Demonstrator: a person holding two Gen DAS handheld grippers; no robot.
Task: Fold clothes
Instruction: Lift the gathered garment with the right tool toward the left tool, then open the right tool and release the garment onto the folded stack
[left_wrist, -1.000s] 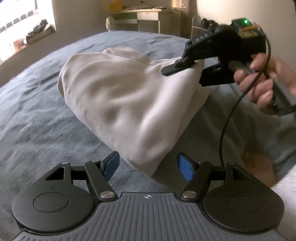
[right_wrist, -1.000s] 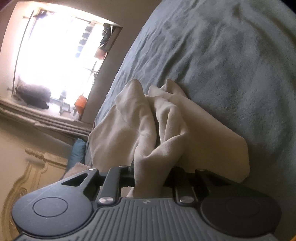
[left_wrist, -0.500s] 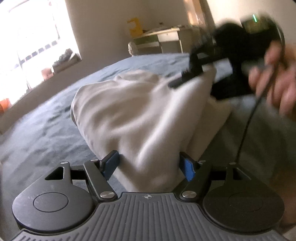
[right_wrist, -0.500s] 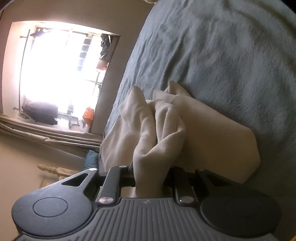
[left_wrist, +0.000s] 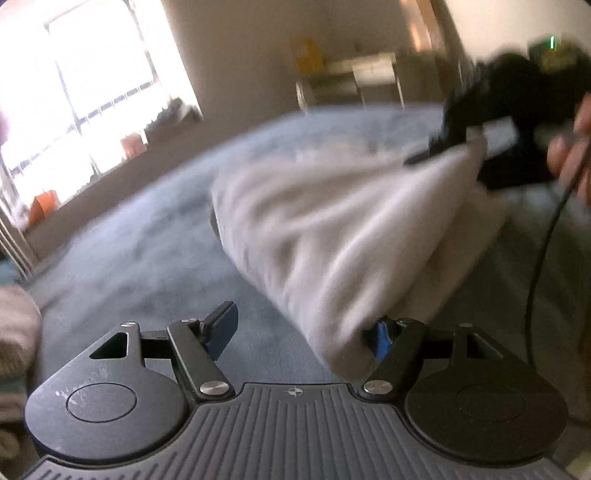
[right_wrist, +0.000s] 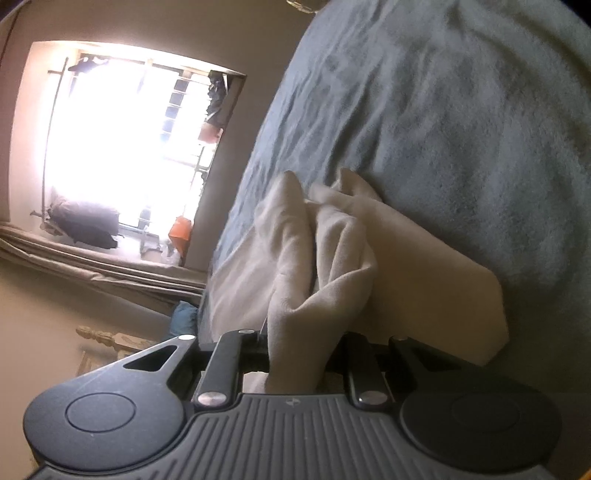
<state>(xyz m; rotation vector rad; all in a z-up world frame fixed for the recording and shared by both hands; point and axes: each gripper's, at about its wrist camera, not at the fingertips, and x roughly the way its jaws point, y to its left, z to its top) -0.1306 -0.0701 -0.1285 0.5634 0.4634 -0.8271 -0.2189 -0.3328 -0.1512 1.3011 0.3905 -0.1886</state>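
Holding: cream garment (left_wrist: 332, 229) bunched on the grey-blue bedspread (left_wrist: 129, 258), lifted at one end by the right gripper (right_wrist: 295, 354)
Right gripper: clamped on a gathered wad of the garment's cloth; folds rise straight out from between its fingers in the right wrist view
Left gripper (left_wrist: 299, 328): fingers spread wide, nothing pinched; the garment's near corner sits against the right blue pad (left_wrist: 380, 338), left pad clear of the cloth
Garment state: already doubled over in thick layers, one flat squared panel (right_wrist: 443, 295) lying on the bedspread; frame too blurred to count layers
Step, my read: getting a second hold on the near end so both ends can be carried together
Doing it well: centre the corner between both pads before squeezing, catch all layers and not just the top one
Tension: keep both ends level and lightly taut so the fold edge stays straight
Risk: off-centre grab lets inner layers slide out and the bundle skews
Also: black cable (left_wrist: 535, 258) hangs from the right gripper near the cloth, keep it out of the pinch
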